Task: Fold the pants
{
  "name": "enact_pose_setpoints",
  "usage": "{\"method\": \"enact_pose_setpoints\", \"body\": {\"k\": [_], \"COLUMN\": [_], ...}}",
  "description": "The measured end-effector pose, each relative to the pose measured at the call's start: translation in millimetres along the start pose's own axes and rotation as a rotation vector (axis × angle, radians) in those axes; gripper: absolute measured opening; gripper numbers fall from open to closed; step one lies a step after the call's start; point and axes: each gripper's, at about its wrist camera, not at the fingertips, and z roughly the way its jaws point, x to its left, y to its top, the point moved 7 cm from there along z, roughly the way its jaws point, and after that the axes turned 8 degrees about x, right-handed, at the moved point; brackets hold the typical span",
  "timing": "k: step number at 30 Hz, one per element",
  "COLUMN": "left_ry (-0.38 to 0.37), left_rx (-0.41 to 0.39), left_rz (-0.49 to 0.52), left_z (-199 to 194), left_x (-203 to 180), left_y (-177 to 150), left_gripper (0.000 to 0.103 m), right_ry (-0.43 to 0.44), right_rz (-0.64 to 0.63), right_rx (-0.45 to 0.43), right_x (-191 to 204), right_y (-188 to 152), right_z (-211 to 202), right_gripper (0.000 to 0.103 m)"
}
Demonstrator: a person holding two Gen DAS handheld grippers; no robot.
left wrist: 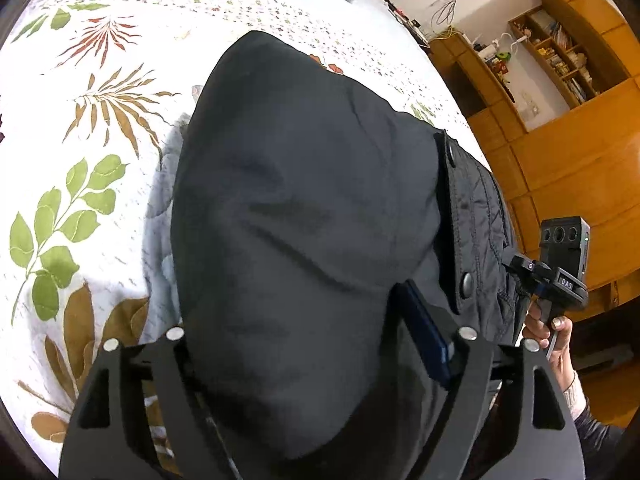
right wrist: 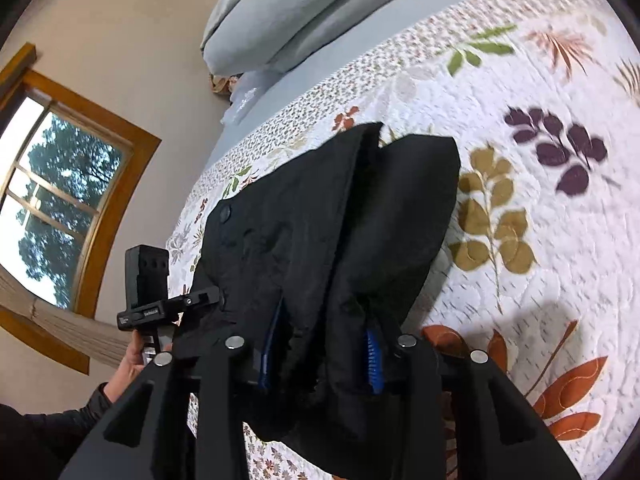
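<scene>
Only rightward: window (right wrist: 60,204) beyond pants (right wrist: 320,248).

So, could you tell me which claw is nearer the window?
Left. The left claw is on the window side of the pants; the right claw grips them on the far side.

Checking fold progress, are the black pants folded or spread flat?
Folded: the black pants are doubled into stacked layers, bunched between the right gripper jaws above the quilt.

The pants (left wrist: 304,208) hide the left gripper's (left wrist: 320,344) left finger and cover much of the bedspread (left wrist: 80,128), while their near end runs off the picture's lower edge.
</scene>
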Motion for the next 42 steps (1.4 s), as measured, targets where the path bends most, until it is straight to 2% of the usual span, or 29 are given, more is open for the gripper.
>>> {"method": "enact_pose_setpoints", "body": {"k": [2,4,6,7,14,17,20,23,25,27,30,33,36,40,42], "left_ry": [0.024,0.070,0.159,0.211,0.388,0.462,0.521,0.537,0.540,0.538,0.532,0.523,0.520,0.536,0.553], "left_rx": [-0.010,-0.029,-0.065,-0.088,-0.197,-0.245,-0.291,-0.333,-0.349,-0.364,-0.375,-0.371,-0.368,-0.355,-0.359], "left_rz": [0.006,0.022,0.063,0.082,0.126,0.140,0.146,0.159,0.165,0.169,0.165,0.159,0.156,0.123,0.105], "left_z": [2,-2,-10,-16,-58,-78,-99,-114,-121,-128,-133,-134,-136,-138,-141], "left_x": [-2,-7,-17,-20,-35,-45,-53,-65,-74,-81,-86,-90,-92,-86,-81], "left_y": [1,0,0,-2,-15,-22,-32,-40,-48,-56,-61,-65,-68,-72,-75], "left_gripper": [0.083,0.085,0.086,0.087,0.090,0.090,0.090,0.090,0.090,0.091,0.091,0.091,0.091,0.091,0.092], "right_ry": [0.029,0.043,0.030,0.020,-0.078,-0.139,-0.143,-0.108,-0.105,-0.143,-0.128,-0.122,-0.188,-0.204,-0.202], "right_rz": [0.023,0.027,0.035,0.037,0.047,0.010,-0.054,-0.134,-0.161,-0.145,-0.085,-0.061,-0.103,-0.097,-0.099], "right_rx": [0.001,-0.002,-0.010,-0.016,-0.093,-0.169,-0.206,-0.192,-0.157,-0.128,-0.114,-0.102,-0.087,-0.083,-0.112], "right_x": [-4,-6,-9,-10,-11,10,41,78,87,78,58,46,42,45,55], "right_y": [-1,-2,-4,-5,-12,-18,-28,-40,-48,-51,-52,-58,-65,-62,-60], "right_z": [0,-1,-6,-9,-37,-58,-66,-55,-42,-29,-23,-18,-9,-7,-19], "right_gripper": [0.043,0.051,0.060,0.061,0.063,0.063,0.063,0.064,0.064,0.063,0.058,0.058,0.058,0.059,0.060]}}
